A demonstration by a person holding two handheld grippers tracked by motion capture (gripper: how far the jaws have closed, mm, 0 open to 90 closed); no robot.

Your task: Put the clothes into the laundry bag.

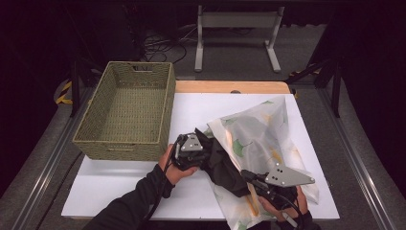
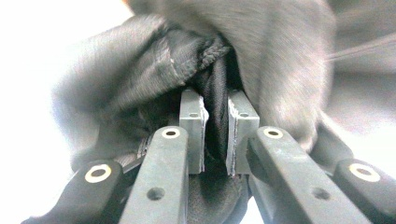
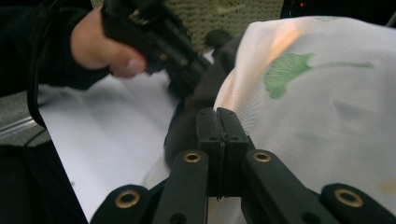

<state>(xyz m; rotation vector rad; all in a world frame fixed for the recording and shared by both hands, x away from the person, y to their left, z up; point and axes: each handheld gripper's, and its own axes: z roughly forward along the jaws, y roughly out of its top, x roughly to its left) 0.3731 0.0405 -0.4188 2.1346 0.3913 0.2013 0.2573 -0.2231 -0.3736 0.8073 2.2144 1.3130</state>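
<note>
The left gripper (image 2: 216, 140) has its two jaws clamped on a fold of a black garment (image 2: 154, 88); in the left gripper view a thick piece of the dark cloth fills the narrow gap between the grey pads (image 2: 192, 126), so the jaws are held a little apart by the cloth itself. In the high view this gripper (image 1: 209, 154) is near the middle of the table, just at the left edge of the bag, and the left hand (image 1: 178, 168) grips it from below.

The right gripper (image 3: 218, 121) has its jaws pressed fully together. They sit exactly at the edge of a translucent white bag (image 3: 322, 107) with green leaf prints, and they seem to pinch this edge (the thin fabric between the jaws is not clearly visible, so I cannot be fully sure). In the high view the right gripper (image 1: 246, 175) is at the lower right, with its grey plate on top.

The black garment (image 1: 225, 167) lies between the two grippers, partly inside the mouth of the bag (image 1: 263, 129), which spreads over the right half of a white sheet (image 1: 119, 187) that covers the table. A woven green basket (image 1: 128, 110) stands on the left side of the sheet, near the left gripper but apart from it.
</note>
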